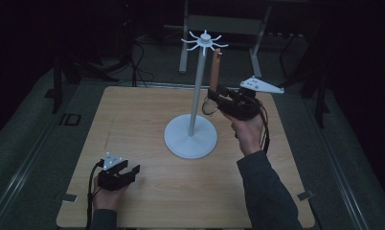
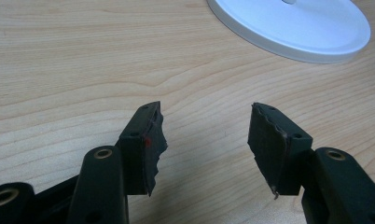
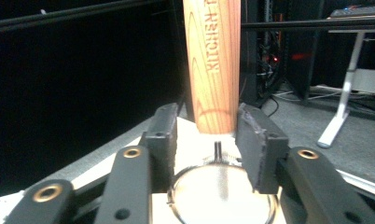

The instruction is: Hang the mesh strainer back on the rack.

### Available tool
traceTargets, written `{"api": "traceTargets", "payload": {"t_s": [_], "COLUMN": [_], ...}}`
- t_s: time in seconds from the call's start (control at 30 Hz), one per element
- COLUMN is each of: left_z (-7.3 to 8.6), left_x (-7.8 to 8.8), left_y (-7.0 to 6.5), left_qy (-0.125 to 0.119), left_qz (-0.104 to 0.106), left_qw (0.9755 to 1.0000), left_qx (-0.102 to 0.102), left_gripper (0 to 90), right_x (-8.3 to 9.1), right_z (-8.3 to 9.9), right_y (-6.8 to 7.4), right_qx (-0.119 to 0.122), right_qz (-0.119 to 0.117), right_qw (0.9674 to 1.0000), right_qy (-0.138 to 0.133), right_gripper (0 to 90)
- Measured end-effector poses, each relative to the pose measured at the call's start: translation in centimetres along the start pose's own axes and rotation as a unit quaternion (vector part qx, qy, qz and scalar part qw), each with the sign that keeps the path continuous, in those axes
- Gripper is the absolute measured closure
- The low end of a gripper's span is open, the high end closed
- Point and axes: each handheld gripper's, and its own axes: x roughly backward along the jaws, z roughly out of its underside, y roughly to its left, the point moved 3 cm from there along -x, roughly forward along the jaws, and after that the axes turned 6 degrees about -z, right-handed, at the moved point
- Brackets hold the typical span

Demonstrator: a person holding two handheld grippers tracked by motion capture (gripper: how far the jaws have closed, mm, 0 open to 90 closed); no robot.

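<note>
Dark surroundings are framing a pale wooden table [image 1: 147, 191], on which a white hanging stand [image 1: 196, 103] is rising from a round base [image 1: 190, 136] to a crown of radial hooks [image 1: 205, 42], just to the left of the right gripper [image 1: 215, 103]. That gripper, gripped by a hand [image 1: 248, 132] and a dark sleeve [image 1: 267, 191], is reaching toward the pole at mid height; in the right gripper view its jaws are standing apart on either side of a wooden-handled kitchen utensil [image 3: 212, 65], and a gap is showing between the handle and at least the left pad [image 3: 164, 140], so the tool is not being pinched. The utensil is hanging upright, its handle top appearing to sit at one of the hooks above the gripper and its round metal sieve head [image 3: 223, 196] lying just below the jaws. Judging from this, the hanging step is appearing essentially done, with only the withdrawal of the right gripper remaining. Near the front left corner, the left gripper [image 1: 128, 170] is resting on the table, well apart from the stand, its jaws spread wide over bare wood.
</note>
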Motion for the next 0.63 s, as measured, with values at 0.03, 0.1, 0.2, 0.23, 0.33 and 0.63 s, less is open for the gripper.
{"api": "traceTargets", "payload": {"t_s": [0.03, 0.1, 0.2, 0.23, 0.33, 0.63], "left_z": [0.0, 0.0, 0.0, 0.0, 0.0, 0.0], "left_x": [0.0, 0.0, 0.0, 0.0, -0.1, 0.0], "left_y": [0.0, 0.0, 0.0, 0.0, -0.1, 0.0], "left_qy": [0.0, 0.0, 0.0, 0.0, 0.0, 0.0], "left_qz": [0.0, 0.0, 0.0, 0.0, 0.0, -0.001], "left_qw": [1.0, 1.0, 1.0, 1.0, 1.0, 1.0], "left_qx": [0.0, 0.0, 0.0, 0.0, 0.0, 0.0], "left_gripper": [44.8, 44.8, 44.8, 44.8, 44.8, 44.8], "right_x": [0.0, 0.2, 0.4, 0.5, 0.7, 1.1], "right_z": [0.0, 0.1, 0.2, 0.2, 0.2, 0.8], "right_y": [0.0, 0.0, -0.1, -0.1, -0.1, -0.1], "right_qx": [0.001, 0.007, 0.017, 0.02, 0.034, 0.045], "right_qz": [0.004, 0.015, 0.037, 0.043, 0.063, 0.072], "right_qw": [1.0, 0.9999, 0.9992, 0.9989, 0.9973, 0.996], "right_qy": [0.0, 0.001, 0.004, 0.005, 0.014, 0.029], "right_gripper": [52.5, 47.6, 39.6, 37.3, 30.3, 27.2]}}
